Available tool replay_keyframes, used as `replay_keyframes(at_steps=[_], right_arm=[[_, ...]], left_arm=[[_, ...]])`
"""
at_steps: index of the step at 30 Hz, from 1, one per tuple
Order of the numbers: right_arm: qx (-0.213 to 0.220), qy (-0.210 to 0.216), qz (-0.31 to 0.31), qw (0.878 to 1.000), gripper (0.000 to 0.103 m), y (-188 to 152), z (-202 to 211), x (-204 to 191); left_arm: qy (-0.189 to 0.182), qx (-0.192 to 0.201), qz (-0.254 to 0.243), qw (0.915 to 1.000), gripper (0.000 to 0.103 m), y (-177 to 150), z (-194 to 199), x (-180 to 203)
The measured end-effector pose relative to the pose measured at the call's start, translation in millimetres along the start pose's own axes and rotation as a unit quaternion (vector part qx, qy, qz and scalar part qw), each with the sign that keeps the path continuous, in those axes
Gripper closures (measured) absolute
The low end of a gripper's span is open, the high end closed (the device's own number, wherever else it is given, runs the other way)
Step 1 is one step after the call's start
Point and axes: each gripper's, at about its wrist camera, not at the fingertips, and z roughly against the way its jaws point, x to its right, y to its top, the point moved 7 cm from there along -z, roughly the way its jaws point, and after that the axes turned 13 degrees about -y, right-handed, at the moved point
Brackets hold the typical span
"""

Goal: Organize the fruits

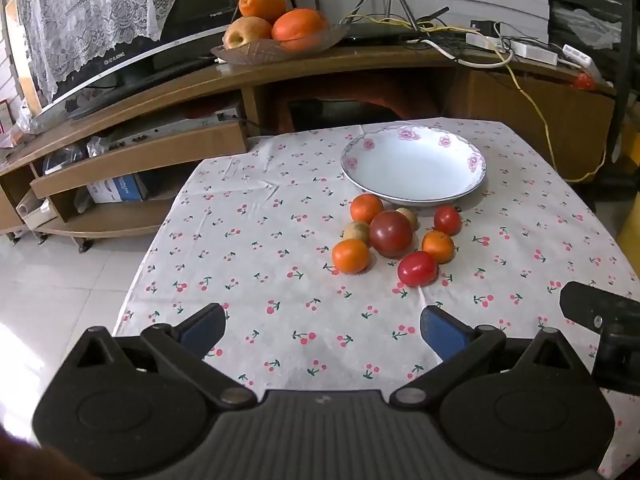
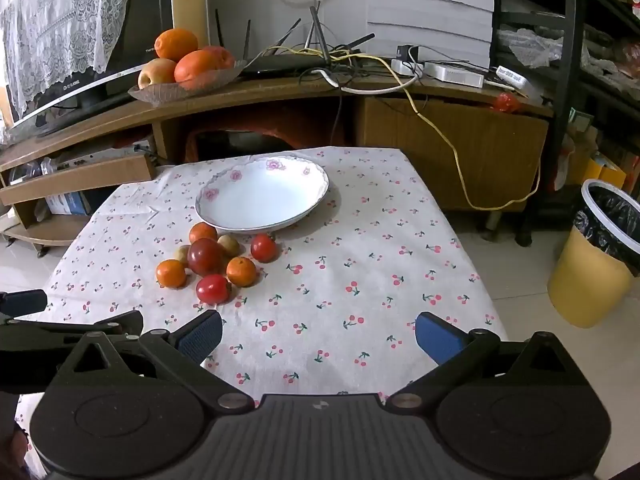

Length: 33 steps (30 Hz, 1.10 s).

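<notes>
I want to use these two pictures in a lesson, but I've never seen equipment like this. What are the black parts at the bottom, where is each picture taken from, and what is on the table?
Each picture comes from a camera on a hand-held two-finger gripper, looking forward along its fingers. The black parts with blue pads are the left gripper and right gripper. Both are open and hold nothing. On the cherry-print tablecloth stands an empty flowered bowl. In front of it lie loose fruits, among them a big dark tomato and a small orange. Nothing is in the bowl yet.
</notes>
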Motion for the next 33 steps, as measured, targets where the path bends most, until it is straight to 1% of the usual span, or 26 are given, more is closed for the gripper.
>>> replay_keyframes(at_steps=[3,6,9,13,25,33], right_arm=[[0.004,0.000,-0.002,1.000,0.003,1,-1,2],[0.003,-0.001,0.000,1.000,0.003,2,-2,3],[-0.004,-0.004,0.003,1.000,0.003,-4,-5,-2],[-0.012,-0.004,0.002,1.000,0.003,-7,-10,1],[-0.041,-0.010,0.005,0.999,0.003,-13,-26,3],[-0.046,-0.019,0.000,0.999,0.003,-15,-32,6]], left_arm=[[-0.001,-0.002,-0.005,1.0000,0.000,-2,0,2],[0.003,-0.006,0.003,1.0000,0.000,-4,-5,0],[0.003,-0.005,0.005,1.0000,0.000,-6,-5,0],[-0.001,-0.016,0.009,0.9998,0.000,-7,-10,-2],[-0.002,-0.013,-0.004,0.9999,0.000,-5,-11,3],[0.001,-0.012,-0.012,0.9999,0.000,-5,-14,5]])
